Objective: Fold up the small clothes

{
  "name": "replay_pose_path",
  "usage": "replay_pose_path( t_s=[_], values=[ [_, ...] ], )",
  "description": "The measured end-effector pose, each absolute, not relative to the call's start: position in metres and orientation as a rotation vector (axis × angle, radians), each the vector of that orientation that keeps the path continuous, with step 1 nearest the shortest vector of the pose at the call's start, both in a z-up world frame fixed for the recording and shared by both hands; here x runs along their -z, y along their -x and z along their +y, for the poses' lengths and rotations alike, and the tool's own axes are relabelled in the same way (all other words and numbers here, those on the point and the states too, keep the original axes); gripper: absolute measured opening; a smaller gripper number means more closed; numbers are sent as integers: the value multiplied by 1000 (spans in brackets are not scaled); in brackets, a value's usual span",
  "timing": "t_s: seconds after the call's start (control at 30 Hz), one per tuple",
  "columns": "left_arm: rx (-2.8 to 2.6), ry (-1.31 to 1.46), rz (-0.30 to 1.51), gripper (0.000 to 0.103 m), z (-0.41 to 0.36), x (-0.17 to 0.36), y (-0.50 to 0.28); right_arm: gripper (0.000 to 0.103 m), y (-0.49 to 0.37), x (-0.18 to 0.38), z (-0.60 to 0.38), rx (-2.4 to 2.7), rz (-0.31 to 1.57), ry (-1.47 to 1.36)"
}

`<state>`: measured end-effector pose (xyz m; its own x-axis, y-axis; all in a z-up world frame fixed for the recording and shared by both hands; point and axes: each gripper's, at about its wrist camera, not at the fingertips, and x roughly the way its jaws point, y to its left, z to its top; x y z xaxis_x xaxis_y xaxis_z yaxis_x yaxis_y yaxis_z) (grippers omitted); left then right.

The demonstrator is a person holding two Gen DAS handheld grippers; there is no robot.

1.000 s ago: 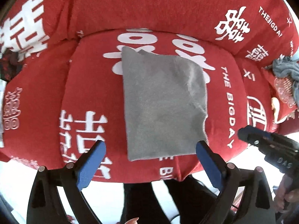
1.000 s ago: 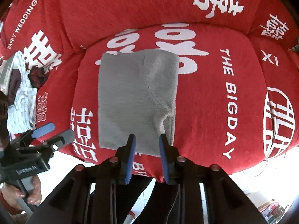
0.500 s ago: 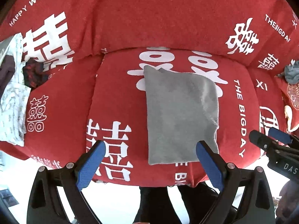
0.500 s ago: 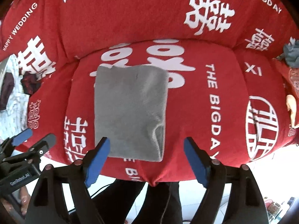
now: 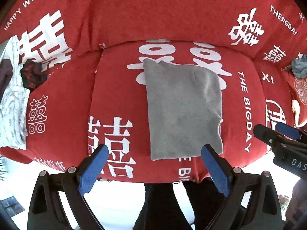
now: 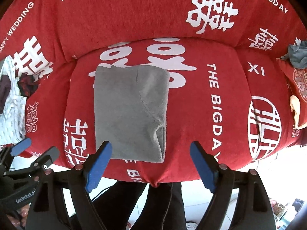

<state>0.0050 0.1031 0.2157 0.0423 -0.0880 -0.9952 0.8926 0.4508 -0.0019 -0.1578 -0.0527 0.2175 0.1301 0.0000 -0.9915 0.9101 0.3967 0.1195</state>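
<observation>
A red sofa cover [image 5: 172, 9] printed with white wedding characters and the words "THE BIGDAY" fills both wrist views, its seat cushion [image 6: 220, 149] bulging toward the lens. At the middle of that cushion lies a grey cloth [image 5: 182, 111], folded into a flat upright rectangle, with a fold seam running down its right side and its near edge close to the cushion's front lip.

The left gripper [image 5: 154, 159], at the bottom of the left wrist view, has its blue-padded tongs spread wide apart, with nothing between them; the cloth's lower right corner sits just above the right pad. The right gripper [image 6: 151, 159] hangs over the cloth's near edge, its tongs having just swung apart, now wide and clear of the fabric.

A pale patterned garment [image 5: 11, 103] with darker clothes lies at the left edge; a crumpled blue-grey item [image 6: 297, 54] rests at the upper right.
</observation>
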Motion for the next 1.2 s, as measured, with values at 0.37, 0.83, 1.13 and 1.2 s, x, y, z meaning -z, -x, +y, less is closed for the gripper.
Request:
replay_pose_path(
  t_s=[0.37, 0.83, 1.13, 1.2],
  values=[
    [862, -786, 1322, 98, 102, -214, -14, 86, 157, -216, -51, 835, 1275, -950],
    [849, -786, 1325, 98, 104, -211, -13, 86, 157, -214, -52, 835, 1279, -959],
    [847, -790, 1331, 98, 105, -210, -14, 86, 157, -213, -52, 833, 1281, -957],
    [847, -791, 1331, 98, 105, -210, -14, 86, 157, -213, -52, 834, 1282, -958]
  ],
)
